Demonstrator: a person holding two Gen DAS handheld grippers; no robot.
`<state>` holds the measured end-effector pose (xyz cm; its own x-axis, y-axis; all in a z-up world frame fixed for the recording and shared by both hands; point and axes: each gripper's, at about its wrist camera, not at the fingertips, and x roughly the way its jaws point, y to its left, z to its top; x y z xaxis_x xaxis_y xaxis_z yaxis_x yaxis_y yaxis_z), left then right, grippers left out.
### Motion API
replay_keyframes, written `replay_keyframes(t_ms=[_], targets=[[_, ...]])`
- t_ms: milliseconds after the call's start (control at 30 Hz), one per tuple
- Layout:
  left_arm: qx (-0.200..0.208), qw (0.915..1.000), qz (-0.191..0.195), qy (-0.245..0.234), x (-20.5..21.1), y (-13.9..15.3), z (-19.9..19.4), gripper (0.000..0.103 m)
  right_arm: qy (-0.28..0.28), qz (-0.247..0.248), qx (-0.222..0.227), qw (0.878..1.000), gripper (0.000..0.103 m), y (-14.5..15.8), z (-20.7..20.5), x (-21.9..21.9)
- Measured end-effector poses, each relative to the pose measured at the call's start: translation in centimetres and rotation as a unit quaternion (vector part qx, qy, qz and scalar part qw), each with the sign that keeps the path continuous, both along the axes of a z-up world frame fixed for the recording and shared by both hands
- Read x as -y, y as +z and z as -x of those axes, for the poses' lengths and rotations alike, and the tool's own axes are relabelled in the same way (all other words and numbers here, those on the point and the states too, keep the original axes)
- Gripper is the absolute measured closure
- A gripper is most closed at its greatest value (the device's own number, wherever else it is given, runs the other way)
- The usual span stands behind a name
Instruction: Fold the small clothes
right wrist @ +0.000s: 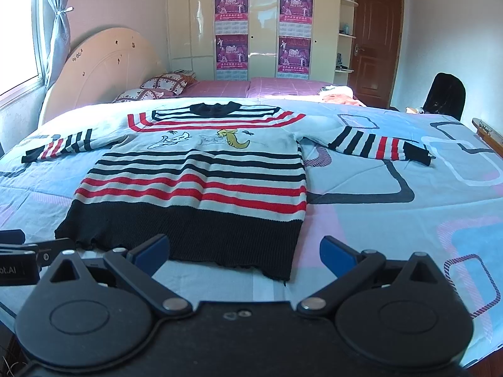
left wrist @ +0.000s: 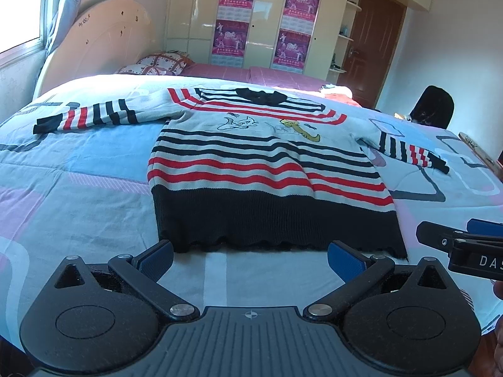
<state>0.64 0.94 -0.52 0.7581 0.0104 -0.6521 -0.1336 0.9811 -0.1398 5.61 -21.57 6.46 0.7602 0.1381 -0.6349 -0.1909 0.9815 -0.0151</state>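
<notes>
A small striped sweater [left wrist: 261, 163] [right wrist: 195, 182] in white, red and black, with a black hem and cartoon figures on the chest, lies flat and face up on the bed, both sleeves spread out. My left gripper [left wrist: 250, 259] hovers open just short of the hem, nothing between its blue pads. My right gripper [right wrist: 245, 251] is also open, near the hem's right corner. The right gripper [left wrist: 462, 242] shows at the right edge of the left wrist view. The left gripper [right wrist: 19, 251] shows at the left edge of the right wrist view.
The bed [left wrist: 78, 163] has a pale blue and pink patterned cover. Pillows [right wrist: 163, 86] and a pink sheet lie toward the headboard [right wrist: 100, 66]. A black chair [right wrist: 444, 95], a wardrobe with posters [right wrist: 261, 28] and a brown door [right wrist: 374, 40] stand beyond.
</notes>
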Motion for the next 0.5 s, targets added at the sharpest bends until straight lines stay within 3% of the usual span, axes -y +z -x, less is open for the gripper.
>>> replay_keyframes(t_ms=[500], targets=[[0.0,1.0,-0.002,0.0,0.03,0.09,0.03,0.0,0.0,-0.002,0.001,1.0,0.001,-0.09,0.17,0.18]])
